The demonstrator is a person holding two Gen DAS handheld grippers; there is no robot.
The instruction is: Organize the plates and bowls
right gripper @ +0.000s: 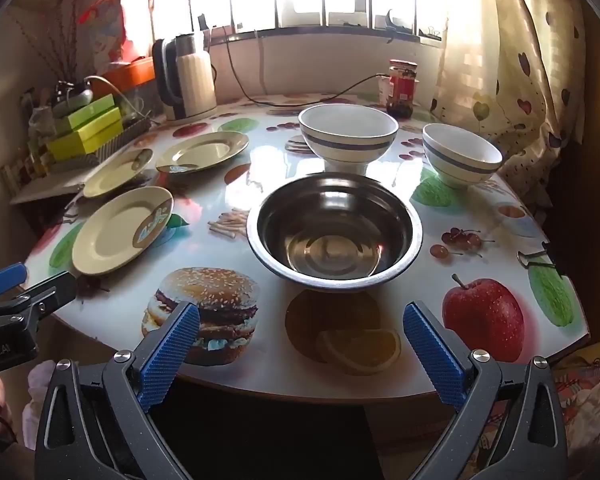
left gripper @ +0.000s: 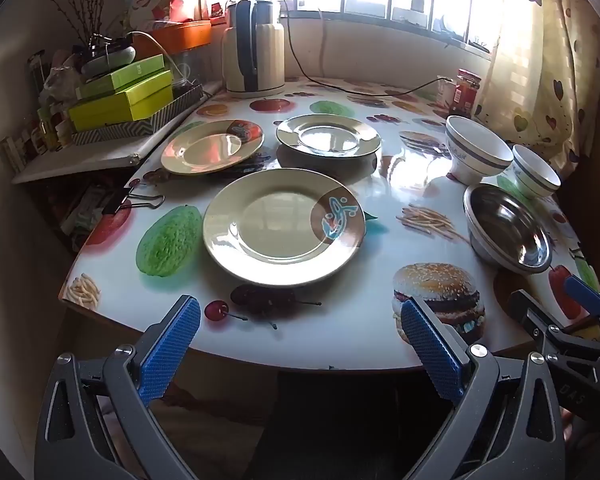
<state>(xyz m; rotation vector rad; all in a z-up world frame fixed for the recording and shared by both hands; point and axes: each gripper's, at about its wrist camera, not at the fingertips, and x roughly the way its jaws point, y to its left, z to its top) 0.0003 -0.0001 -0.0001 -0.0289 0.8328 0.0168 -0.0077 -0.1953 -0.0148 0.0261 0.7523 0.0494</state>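
Note:
Three cream plates lie apart on the fruit-print table: a near plate (left gripper: 284,226) with a fish mark, a far-left plate (left gripper: 212,147) and a far-middle plate (left gripper: 328,135). To the right stand a steel bowl (right gripper: 335,232), a large white blue-banded bowl (right gripper: 348,132) and a smaller banded bowl (right gripper: 462,156). My left gripper (left gripper: 300,312) hangs open over the table's near edge, short of the near plate, holding nothing. Equally open and empty, my right gripper (right gripper: 302,320) hovers at the near edge in front of the steel bowl.
An electric kettle (left gripper: 256,48) with its cord stands at the back by the window. A red jar (right gripper: 402,88) sits at the back right near the curtain. Stacked green boxes (left gripper: 124,96) crowd a side shelf on the left. Binder clips (left gripper: 134,200) grip the table edge.

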